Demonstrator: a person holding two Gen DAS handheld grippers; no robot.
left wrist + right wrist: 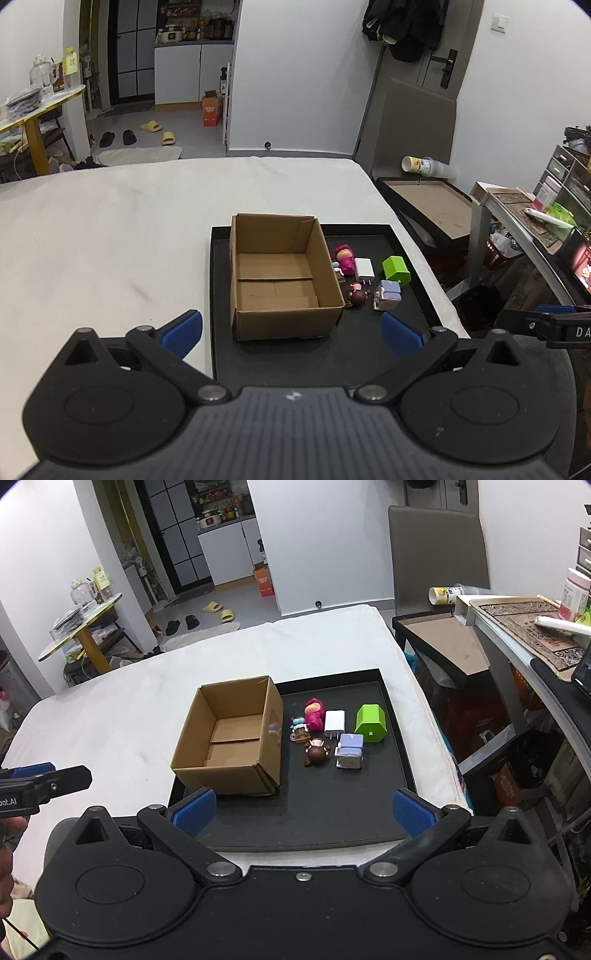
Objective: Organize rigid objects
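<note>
On a white-covered bed (110,709), a black tray (391,716) is laid, and an open cardboard box (229,734) with nothing inside it is set on the tray's left part. To the right of the box, on the tray floor, several small rigid objects are gathered close together: a pink figurine (316,713) lying down, a white charger (334,722) just beside it, a green block (370,723) further right, a pale lilac charger (350,751) nearer the camera, a brown-haired figurine (316,755) lying beside that, and a small blue-topped toy (300,729) close to the box wall. The left gripper (291,334) is held above the near edge of the tray with its blue-padded fingers (183,332) spread wide and nothing between them. The right gripper (302,810) is likewise held over the tray's near edge, its fingers (412,810) released and well apart from the objects. A grey chair (436,554) is seen beyond the bed.
</note>
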